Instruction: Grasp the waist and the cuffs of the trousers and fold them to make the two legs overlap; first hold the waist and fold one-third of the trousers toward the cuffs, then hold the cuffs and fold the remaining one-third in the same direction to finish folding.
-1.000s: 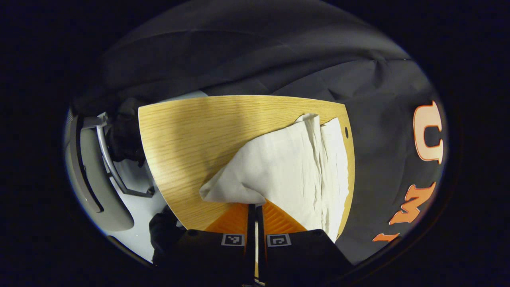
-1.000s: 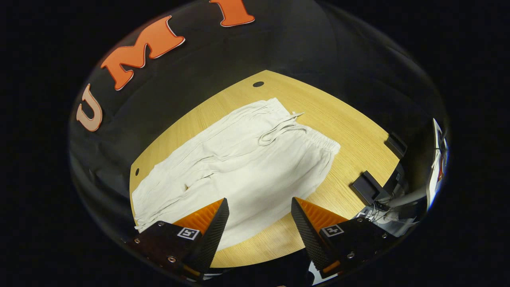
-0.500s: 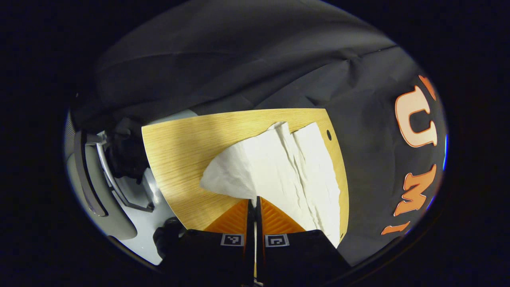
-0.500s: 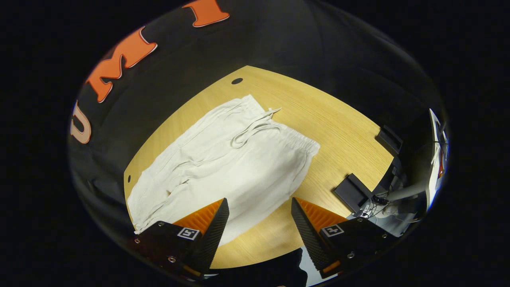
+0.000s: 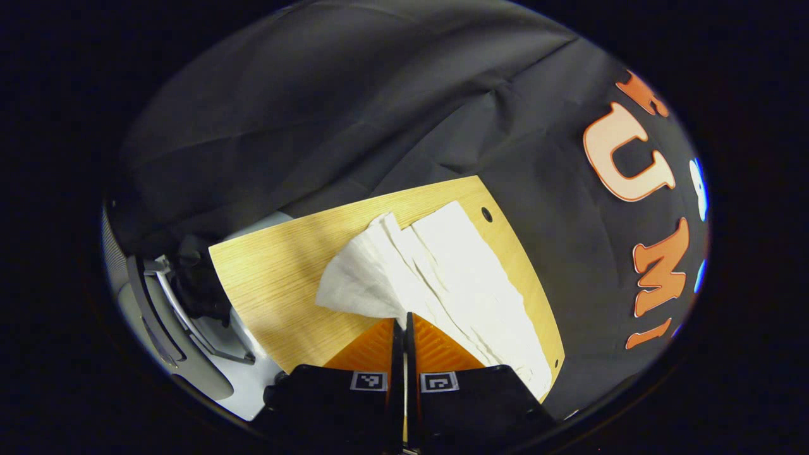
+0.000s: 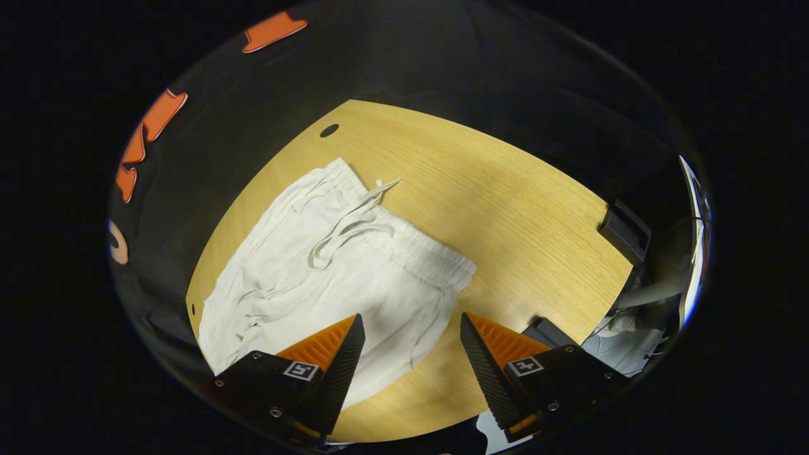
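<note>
Big light wooden table (image 6: 518,208) under everything. White wrinkled cloth trousers (image 6: 328,265) lie flat on it, near far edge by black wall, stretchy waist with drawstring bow (image 6: 344,221) toward table middle. Right gripper (image 6: 411,325) hangs above near side of trousers, fingers wide apart, pinching nothing. Left gripper (image 5: 404,322) tipped down, fingers pressed together on corner of trousers (image 5: 436,278), cloth lifted there into peak.
</note>
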`<state>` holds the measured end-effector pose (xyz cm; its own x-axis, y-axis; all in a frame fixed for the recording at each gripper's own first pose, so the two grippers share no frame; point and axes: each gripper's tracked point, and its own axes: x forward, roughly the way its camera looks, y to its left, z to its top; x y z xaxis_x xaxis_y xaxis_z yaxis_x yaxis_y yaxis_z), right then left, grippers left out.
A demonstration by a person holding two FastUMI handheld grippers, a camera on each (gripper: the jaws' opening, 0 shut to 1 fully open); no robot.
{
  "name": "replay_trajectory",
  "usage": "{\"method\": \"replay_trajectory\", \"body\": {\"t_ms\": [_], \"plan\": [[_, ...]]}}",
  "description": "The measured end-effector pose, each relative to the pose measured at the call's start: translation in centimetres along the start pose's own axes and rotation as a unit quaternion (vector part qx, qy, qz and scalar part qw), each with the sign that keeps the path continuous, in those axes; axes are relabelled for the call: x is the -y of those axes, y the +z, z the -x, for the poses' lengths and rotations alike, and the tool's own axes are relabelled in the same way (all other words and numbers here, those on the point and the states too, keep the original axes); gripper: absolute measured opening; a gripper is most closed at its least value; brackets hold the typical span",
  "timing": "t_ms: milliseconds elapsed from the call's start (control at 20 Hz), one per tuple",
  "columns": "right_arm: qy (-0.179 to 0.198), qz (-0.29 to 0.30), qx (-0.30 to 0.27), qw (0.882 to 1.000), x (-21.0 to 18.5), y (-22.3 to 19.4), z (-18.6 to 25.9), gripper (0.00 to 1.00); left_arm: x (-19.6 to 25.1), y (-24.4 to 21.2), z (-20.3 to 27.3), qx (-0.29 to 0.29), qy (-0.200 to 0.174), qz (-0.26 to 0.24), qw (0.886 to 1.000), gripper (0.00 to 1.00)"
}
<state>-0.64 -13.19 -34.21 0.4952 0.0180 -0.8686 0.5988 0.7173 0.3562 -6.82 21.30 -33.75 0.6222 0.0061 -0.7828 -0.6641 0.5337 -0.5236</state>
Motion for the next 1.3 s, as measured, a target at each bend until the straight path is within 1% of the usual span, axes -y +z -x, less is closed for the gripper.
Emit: {"method": "replay_trajectory", "body": {"t_ms": [100,150,300,350,400,450,500,550,600,650,700,750,800,850,900,950,1000,1150,1300], "plan": [[0.003,-0.013,-0.008,1.0,0.2,0.5,-1.3,0.9,1.3,0.1,0.4,0.008,-0.001,-0.009,1.0,0.07],[0.002,-0.017,-0.012,1.0,0.3,0.7,-1.8,0.87,1.8,0.1,0.6,0.011,0.0,-0.012,1.0,0.05],[-0.008,-0.022,-0.02,1.0,1.0,0.9,-3.1,0.8,2.6,-0.2,1.0,0.018,0.002,-0.017,1.0,0.06],[-0.01,-0.023,-0.023,0.999,1.2,0.9,-3.4,0.74,2.8,-0.2,1.3,0.02,0.005,-0.019,1.0,0.06],[-0.011,-0.025,-0.028,0.999,1.4,0.8,-3.7,0.7,3.2,-0.3,1.4,0.022,0.005,-0.021,1.0,0.06],[-0.007,-0.03,-0.026,0.999,1.4,1.1,-3.9,0.65,3.5,-0.4,1.6,0.024,0.006,-0.022,0.999,0.06],[-0.002,-0.036,-0.024,0.999,1.2,1.2,-4.0,0.61,3.8,-0.6,1.6,0.024,0.005,-0.021,0.999,0.06],[0.004,-0.042,-0.025,0.999,1.2,1.0,-4.3,0.54,4.0,-0.7,1.7,0.025,0.007,-0.021,0.999,0.06],[0.013,-0.05,-0.025,0.998,1.1,0.9,-4.2,0.49,4.2,-0.8,1.6,0.026,0.006,-0.023,0.999,0.06],[0.026,-0.065,-0.023,0.997,0.7,1.1,-4.0,0.33,4.2,-0.8,1.7,0.03,0.006,-0.029,0.999,0.06],[0.043,-0.077,-0.019,0.996,0.3,1.5,-3.8,0.22,4.4,-0.7,1.7,0.035,0.005,-0.034,0.999,0.06],[0.058,-0.087,-0.014,0.994,-0.1,1.9,-3.6,0.14,4.5,-0.6,1.9,0.037,0.008,-0.043,0.998,0.06],[0.083,-0.098,-0.007,0.992,-0.9,2.5,-3.2,0.12,4.8,-0.7,1.9,0.039,0.009,-0.051,0.998,0.06],[0.101,-0.101,-0.01,0.99,-1.4,2.7,-2.6,0.11,5.2,-0.7,2.0,0.039,0.011,-0.058,0.998,0.05],[0.107,-0.099,-0.008,0.989,-1.5,2.8,-2.1,0.1,5.9,-0.7,2.2,0.038,0.009,-0.064,0.997,0.05],[0.11,-0.093,-0.003,0.99,-1.6,3.3,-1.7,0.1,6.1,-0.5,2.1,0.038,0.008,-0.07,0.997,0.06],[0.112,-0.087,0.003,0.99,-1.9,3.6,-1.1,0.1,6.4,-0.3,2.0,0.037,0.004,-0.073,0.997,0.04],[0.118,-0.076,0.015,0.99,-3.2,4.9,0.6,0.1,7.2,0.2,1.5,0.032,-0.009,-0.091,0.995,0.05],[0.117,-0.069,0.033,0.99,-4.6,5.6,2.0,0.1,7.8,0.8,0.1,0.023,-0.023,-0.105,0.994,0.05]]}}
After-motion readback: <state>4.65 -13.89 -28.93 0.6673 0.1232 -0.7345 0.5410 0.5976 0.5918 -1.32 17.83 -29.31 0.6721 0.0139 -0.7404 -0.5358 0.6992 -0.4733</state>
